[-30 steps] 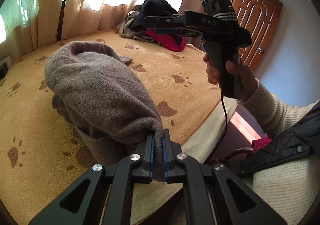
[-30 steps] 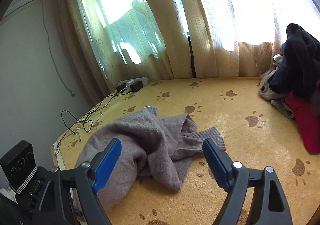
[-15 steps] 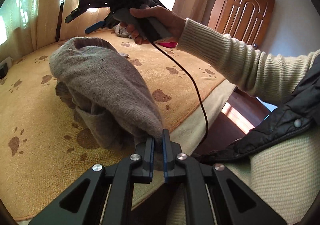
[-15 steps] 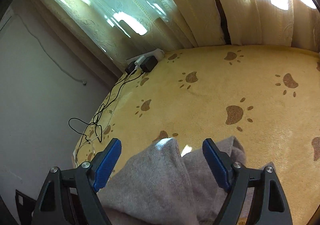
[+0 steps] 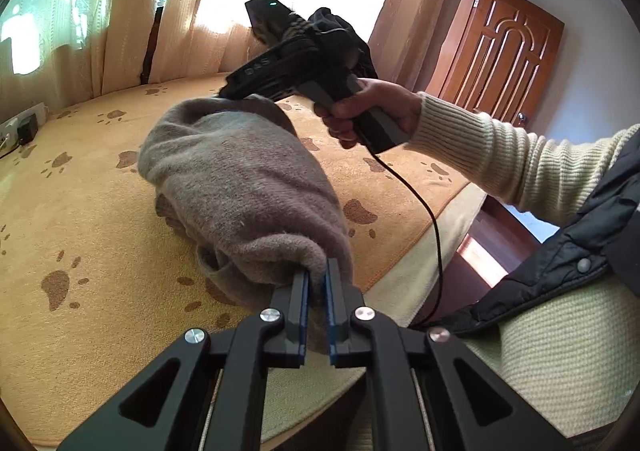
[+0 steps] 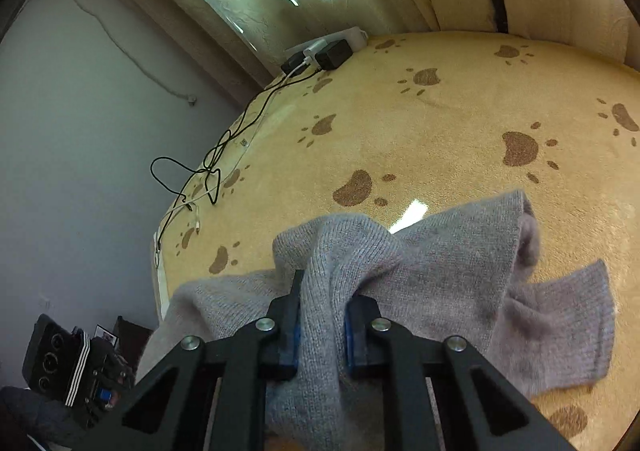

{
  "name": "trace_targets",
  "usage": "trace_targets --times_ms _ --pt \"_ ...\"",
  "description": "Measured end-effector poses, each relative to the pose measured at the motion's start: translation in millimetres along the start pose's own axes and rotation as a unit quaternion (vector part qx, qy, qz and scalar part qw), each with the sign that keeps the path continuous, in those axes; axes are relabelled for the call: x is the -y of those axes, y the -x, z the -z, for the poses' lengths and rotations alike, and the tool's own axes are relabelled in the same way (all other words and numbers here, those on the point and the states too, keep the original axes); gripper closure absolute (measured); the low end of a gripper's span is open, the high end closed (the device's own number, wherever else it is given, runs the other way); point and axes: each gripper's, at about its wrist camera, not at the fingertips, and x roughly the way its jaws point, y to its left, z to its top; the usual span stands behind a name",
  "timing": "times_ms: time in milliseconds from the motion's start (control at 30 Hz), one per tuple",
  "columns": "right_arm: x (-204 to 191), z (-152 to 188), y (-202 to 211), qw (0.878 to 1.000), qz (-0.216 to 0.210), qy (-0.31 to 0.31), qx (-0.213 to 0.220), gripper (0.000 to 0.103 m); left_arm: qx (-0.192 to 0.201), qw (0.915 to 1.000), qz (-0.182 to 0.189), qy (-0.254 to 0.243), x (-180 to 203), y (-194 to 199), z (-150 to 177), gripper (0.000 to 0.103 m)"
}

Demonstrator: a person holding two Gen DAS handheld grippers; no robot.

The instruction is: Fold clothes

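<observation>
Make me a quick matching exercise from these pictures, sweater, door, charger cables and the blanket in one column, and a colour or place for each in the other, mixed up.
Things:
1. sweater
2. door
3. cables
4. blanket

Descriptions:
A. yellow with brown paw prints
B. black and white, trailing along the bed's edge near the wall
C. grey, pinched by both the left gripper and right gripper
D. brown carved wood, behind the person's arm

Pairs: 1-C, 2-D, 3-B, 4-A

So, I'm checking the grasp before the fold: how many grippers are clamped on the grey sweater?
2. The left gripper pinches a bunched edge of the grey sweater near the bed's front edge; the right gripper has its jaws shut on a raised fold farther in.
</observation>
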Motion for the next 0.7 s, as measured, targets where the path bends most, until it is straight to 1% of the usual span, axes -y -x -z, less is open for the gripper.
trace_targets --times_ms 67,133,300,400,500,600,667,700 --pt "-8 19 26 1.000 -0.005 0.006 0.023 0.087 -0.001 0.9999 -0.012 0.001 -4 4 0 0.093" --pt "-15 40 52 0.999 -0.008 0.011 0.037 0.087 -0.003 0.9996 -0.027 0.002 -2 0 -3 0.093" --pt "-24 108 101 0.998 -0.010 0.002 0.056 0.087 0.000 0.9979 -0.065 0.009 -12 11 -6 0.093" --pt "-27 154 122 0.999 0.010 -0.002 0.052 0.087 0.006 0.9962 -0.084 0.025 -24 24 -7 0.093" --pt "-25 194 134 0.998 0.040 -0.012 0.041 0.087 0.013 0.9938 -0.103 0.041 -36 37 -8 0.092" --pt "-20 219 145 0.997 0.069 -0.021 0.035 0.087 0.020 0.9911 -0.126 0.039 -38 45 -14 0.092" --pt "-20 225 150 0.996 0.077 -0.013 0.031 0.087 0.032 0.9902 -0.131 0.036 -39 49 -20 0.092" --pt "-18 224 155 0.996 0.082 -0.020 0.039 0.086 0.038 0.9896 -0.133 0.039 -40 51 -23 0.092"
